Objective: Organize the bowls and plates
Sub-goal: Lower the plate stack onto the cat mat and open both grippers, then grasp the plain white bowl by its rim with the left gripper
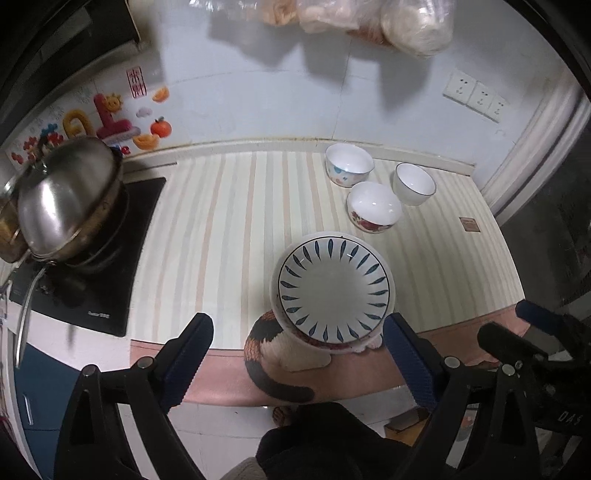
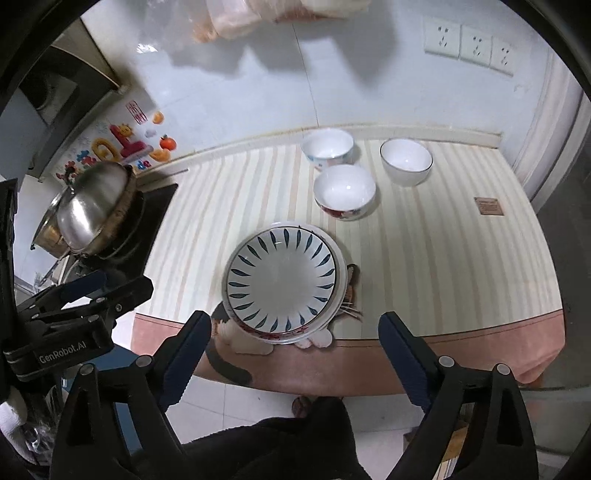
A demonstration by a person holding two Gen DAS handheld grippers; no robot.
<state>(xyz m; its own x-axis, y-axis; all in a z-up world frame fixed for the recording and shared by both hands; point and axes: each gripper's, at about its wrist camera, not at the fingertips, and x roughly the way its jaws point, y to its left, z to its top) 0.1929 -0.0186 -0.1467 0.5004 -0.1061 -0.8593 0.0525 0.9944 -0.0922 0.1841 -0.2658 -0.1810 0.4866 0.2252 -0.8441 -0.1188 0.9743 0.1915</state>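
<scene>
A stack of plates [image 1: 334, 286] [image 2: 282, 282], the top one white with blue leaf marks, sits near the counter's front edge on a cat-print mat. Three white bowls stand behind it: one with blue spots [image 1: 349, 164] [image 2: 328, 148], one with red flowers [image 1: 373, 206] [image 2: 344, 192], one plain with a dark rim [image 1: 414, 183] [image 2: 405, 160]. My left gripper [image 1: 298, 360] is open and empty, held before the counter edge just short of the plates. My right gripper [image 2: 295, 360] is open and empty, likewise before the plates.
A steel pot lid [image 1: 68, 199] [image 2: 92, 210] rests tilted on a pan on the black cooktop [image 1: 110, 280] at the left. Wall sockets [image 2: 469, 44] and hanging plastic bags [image 1: 413, 26] are above the counter. A small brown square [image 2: 488, 206] lies at the right.
</scene>
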